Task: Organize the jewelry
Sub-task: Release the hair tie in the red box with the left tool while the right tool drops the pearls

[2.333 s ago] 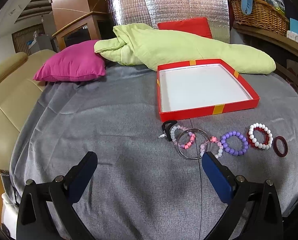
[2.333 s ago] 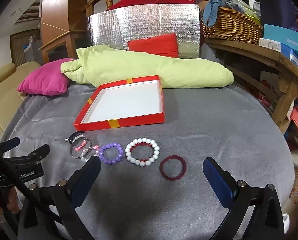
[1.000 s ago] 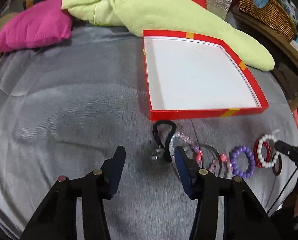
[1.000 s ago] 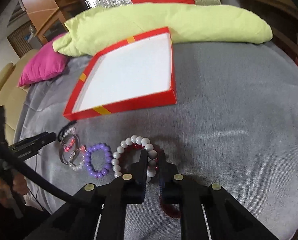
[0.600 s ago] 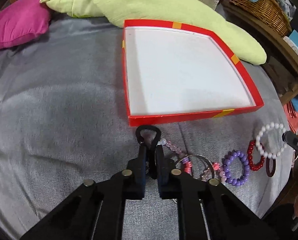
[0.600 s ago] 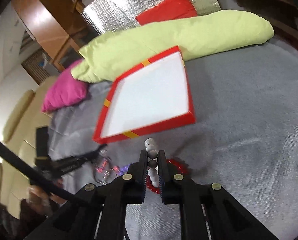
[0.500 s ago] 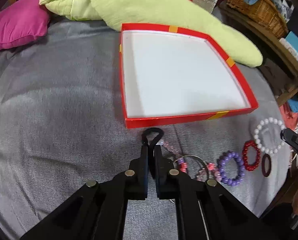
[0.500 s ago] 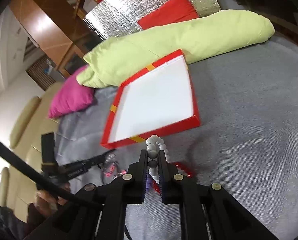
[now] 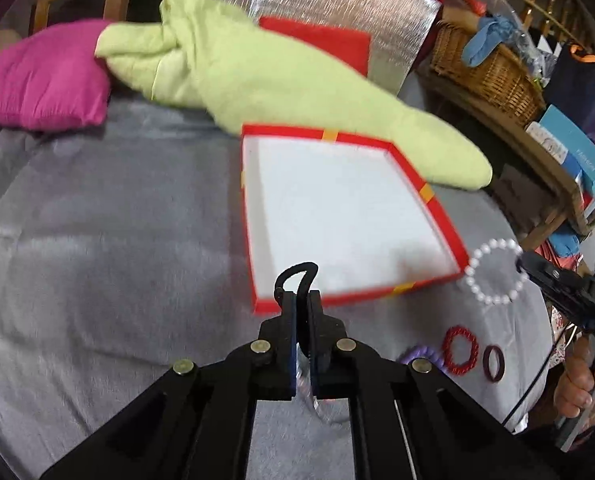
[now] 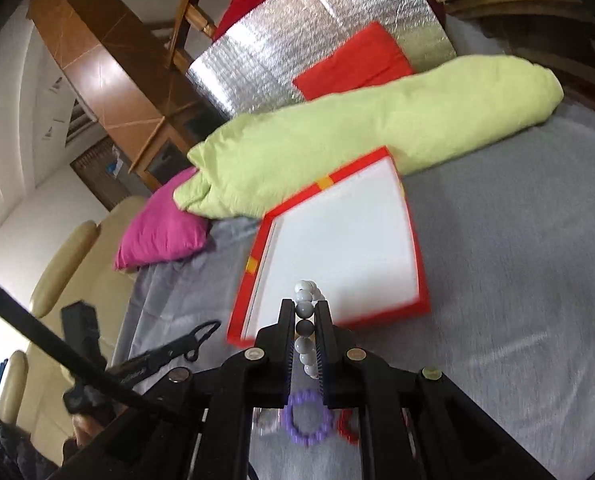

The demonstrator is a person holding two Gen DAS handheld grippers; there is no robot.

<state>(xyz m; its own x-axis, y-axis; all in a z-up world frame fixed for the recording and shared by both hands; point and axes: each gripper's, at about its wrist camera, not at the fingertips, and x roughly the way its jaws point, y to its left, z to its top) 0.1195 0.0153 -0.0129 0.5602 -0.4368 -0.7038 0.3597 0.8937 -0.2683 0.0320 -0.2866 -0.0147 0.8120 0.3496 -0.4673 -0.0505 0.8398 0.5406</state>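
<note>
The red box (image 9: pixel 349 216) lies open on the grey blanket (image 9: pixel 97 248), its white inside bare. The left claw (image 9: pixel 302 300) is clamped on a black band (image 9: pixel 295 274), whose loop sticks up over the box's near rim. The right claw (image 10: pixel 306 312) is clamped on a white bead bracelet (image 10: pixel 303 320), held just before the box's near edge; in the left view this bracelet (image 9: pixel 497 272) hangs beside the box's right corner. A purple bead bracelet (image 10: pixel 307 416), a red bead bracelet (image 9: pixel 461 348) and a dark red ring (image 9: pixel 493 363) lie on the blanket nearer than the box. A green pillow (image 9: pixel 277 76) lies behind the box.
</note>
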